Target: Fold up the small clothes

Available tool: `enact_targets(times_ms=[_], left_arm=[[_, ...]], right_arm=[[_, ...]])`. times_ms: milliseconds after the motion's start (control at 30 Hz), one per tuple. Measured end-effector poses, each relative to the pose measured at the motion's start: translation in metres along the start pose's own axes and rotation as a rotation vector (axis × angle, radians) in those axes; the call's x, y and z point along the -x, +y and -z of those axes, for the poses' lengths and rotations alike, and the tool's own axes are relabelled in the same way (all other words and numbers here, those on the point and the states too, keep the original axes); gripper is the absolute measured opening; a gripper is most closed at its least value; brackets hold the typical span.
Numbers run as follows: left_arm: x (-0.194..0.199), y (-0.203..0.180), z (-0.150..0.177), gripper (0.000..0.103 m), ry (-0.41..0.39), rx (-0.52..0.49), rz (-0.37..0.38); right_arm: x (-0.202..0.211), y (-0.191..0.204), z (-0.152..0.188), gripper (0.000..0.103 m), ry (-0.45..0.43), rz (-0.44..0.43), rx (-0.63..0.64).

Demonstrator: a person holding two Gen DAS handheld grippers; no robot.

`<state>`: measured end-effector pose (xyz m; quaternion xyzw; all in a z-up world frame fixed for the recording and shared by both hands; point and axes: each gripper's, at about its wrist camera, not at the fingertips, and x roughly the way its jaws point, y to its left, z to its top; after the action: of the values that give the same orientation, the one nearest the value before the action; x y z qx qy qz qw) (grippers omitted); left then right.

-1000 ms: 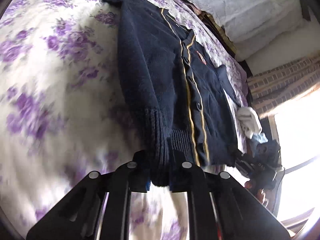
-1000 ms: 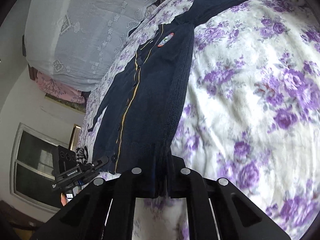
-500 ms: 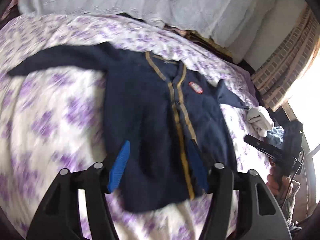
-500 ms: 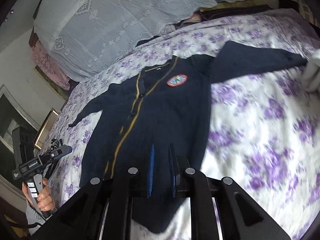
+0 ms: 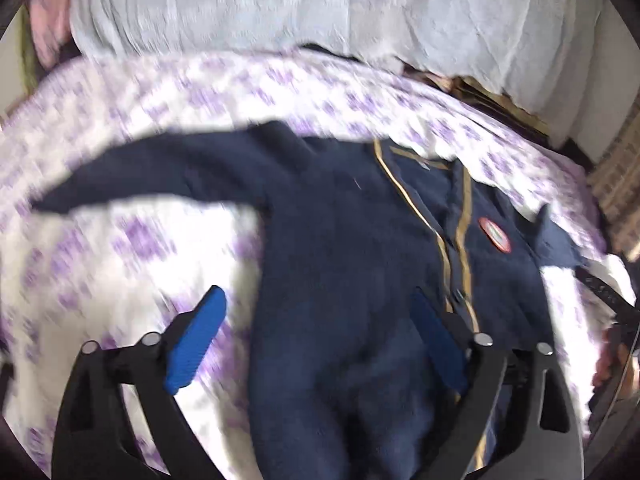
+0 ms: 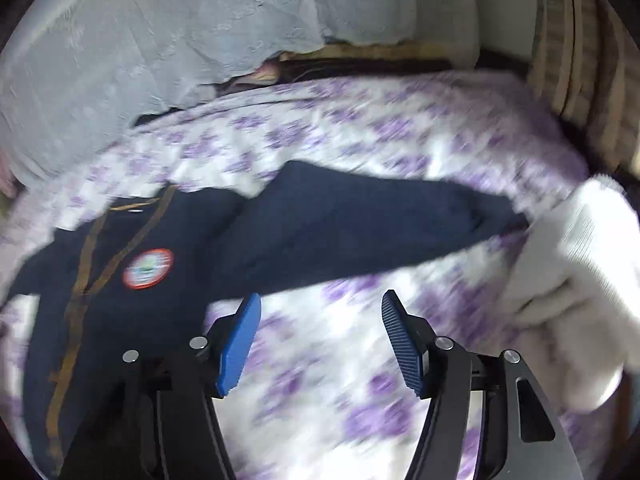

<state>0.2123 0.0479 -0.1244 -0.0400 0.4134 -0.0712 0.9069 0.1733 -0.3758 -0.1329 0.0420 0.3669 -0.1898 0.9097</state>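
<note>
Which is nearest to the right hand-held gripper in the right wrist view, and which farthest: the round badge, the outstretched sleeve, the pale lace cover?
From the right hand-held gripper, whose jaws are opening with nothing between them:
1. Outstretched sleeve, just beyond the fingertips, running to the right.
2. Round badge, to the left on the cardigan's chest; close to the sleeve's rank.
3. Pale lace cover, at the bed's far end.

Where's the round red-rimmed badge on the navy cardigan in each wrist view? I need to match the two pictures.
Left wrist view: the badge sits right of centre, just right of the gold-trimmed front opening.
Right wrist view: the badge sits left of centre, also right of the opening.
Shared landmark: the gold V-neck trim of the cardigan, beside the badge.
</note>
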Motion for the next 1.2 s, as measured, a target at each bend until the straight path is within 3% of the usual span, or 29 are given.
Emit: enact_targets(times_ms=[33, 67, 167, 233, 367, 433, 633, 733, 800, 833, 900, 967, 1100, 1167, 1200], left_arm=[[-0.005, -0.004, -0.004, 0.094, -0.013, 0.004, -0.054], [-0.017, -0.007, -0.008, 0.095, -0.001, 0.019, -0.101], [-0.059, -0.01, -0.01, 0.095, 0.104, 0.064, -0.095], [-0.093, -0.006, -0.005, 0.096, 0.199, 0.088, -0.115], [-0.083, -0.011, -0.021, 0.096, 0.197, 0.024, -0.169], [-0.059, -0.018, -0.041, 0.095, 0.167, -0.005, -0.216], [0.058, -0.058, -0.096, 0.095, -0.004, -0.099, -0.244], [0.109, -0.086, -0.096, 0.095, -0.041, -0.176, -0.16], [0.144, -0.101, -0.081, 0.095, -0.027, -0.205, -0.057], [0.154, -0.11, -0.077, 0.095, -0.013, -0.226, -0.018], [0.175, -0.13, -0.064, 0.095, 0.005, -0.273, 0.016], [0.202, -0.145, -0.059, 0.095, -0.004, -0.319, 0.02], [0.262, -0.162, -0.068, 0.095, -0.07, -0.342, 0.046], [0.288, -0.167, -0.074, 0.095, -0.11, -0.358, 0.035], [0.303, -0.172, -0.079, 0.095, -0.12, -0.373, 0.033]], right_arm=[[-0.007, -0.002, -0.005, 0.063, -0.017, 0.085, 0.015], [-0.013, -0.014, -0.006, 0.062, -0.018, 0.085, -0.029], [-0.03, -0.053, 0.002, 0.056, 0.023, -0.071, -0.301], [-0.038, -0.051, 0.004, 0.051, 0.065, -0.112, -0.322], [-0.016, -0.039, -0.014, 0.047, 0.055, -0.168, -0.353], [0.016, -0.027, -0.032, 0.047, 0.006, -0.185, -0.314], [0.134, 0.001, -0.092, 0.048, -0.172, -0.335, -0.243], [0.2, 0.007, -0.086, 0.052, -0.215, -0.504, -0.236], [0.241, 0.007, -0.073, 0.054, -0.214, -0.663, -0.221], [0.259, 0.007, -0.067, 0.054, -0.217, -0.702, -0.204], [0.296, 0.003, -0.062, 0.054, -0.248, -0.715, -0.163], [0.333, 0.003, -0.066, 0.054, -0.304, -0.647, -0.102], [0.394, 0.006, -0.079, 0.054, -0.366, -0.601, -0.045], [0.418, 0.005, -0.081, 0.054, -0.384, -0.643, -0.043], [0.429, -0.005, -0.087, 0.054, -0.373, -0.733, -0.095]])
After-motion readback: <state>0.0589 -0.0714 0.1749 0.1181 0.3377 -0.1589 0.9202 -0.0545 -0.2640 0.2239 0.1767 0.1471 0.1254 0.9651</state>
